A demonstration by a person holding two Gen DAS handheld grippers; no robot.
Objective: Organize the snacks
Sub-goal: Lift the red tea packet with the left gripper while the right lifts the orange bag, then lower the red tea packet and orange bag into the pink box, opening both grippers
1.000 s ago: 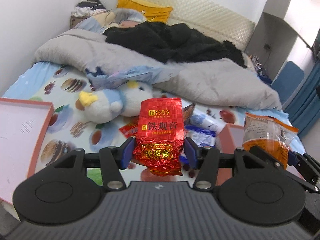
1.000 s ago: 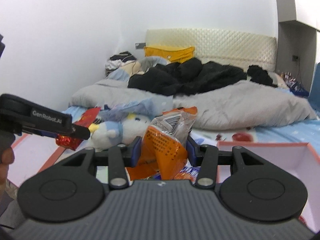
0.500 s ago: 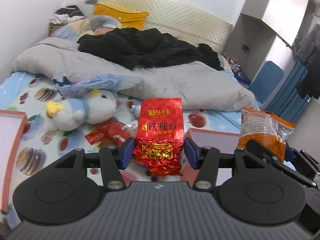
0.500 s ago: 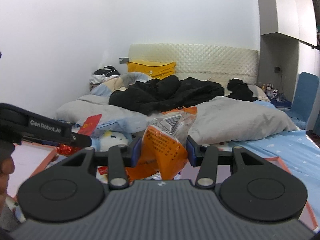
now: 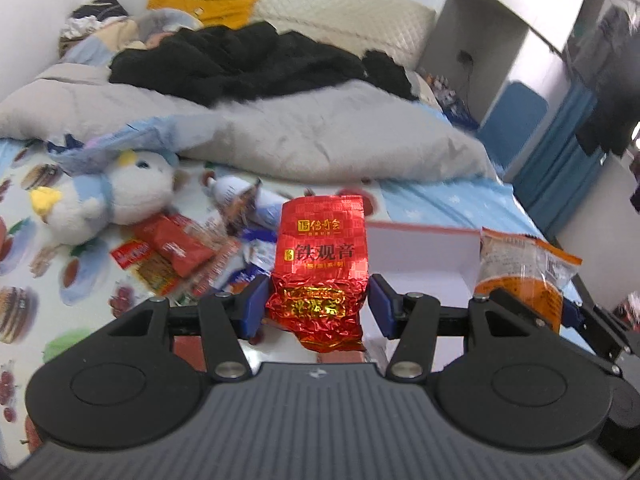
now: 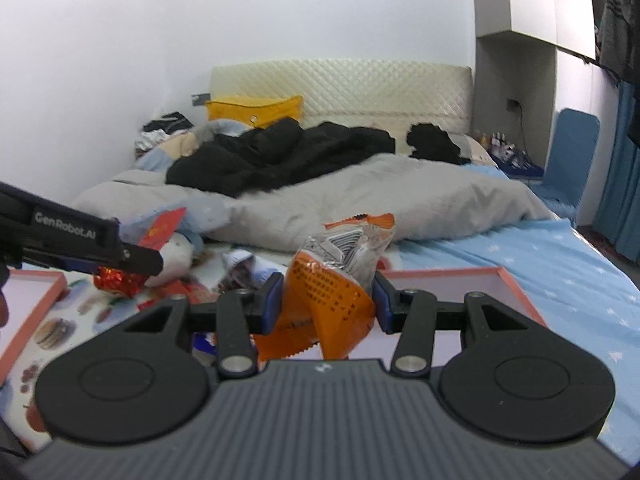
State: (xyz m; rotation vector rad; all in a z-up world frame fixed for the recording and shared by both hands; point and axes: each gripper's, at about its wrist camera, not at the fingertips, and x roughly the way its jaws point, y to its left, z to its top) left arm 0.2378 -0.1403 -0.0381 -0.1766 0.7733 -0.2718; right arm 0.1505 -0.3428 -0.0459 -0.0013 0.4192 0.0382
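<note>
The red pack (image 5: 320, 264) is clamped in the left gripper (image 5: 318, 308), the orange pack (image 6: 328, 284) in the right gripper (image 6: 326, 300). Both have been swung from the pile (image 5: 176, 252) towards the right-hand box (image 5: 420, 256), so dropping them in is judged next

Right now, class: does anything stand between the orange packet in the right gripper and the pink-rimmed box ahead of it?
Nothing visible does. The right gripper holds the orange packet just short of the pink-rimmed box, whose white floor looks bare where it shows. The snack pile lies off to the left.
</note>
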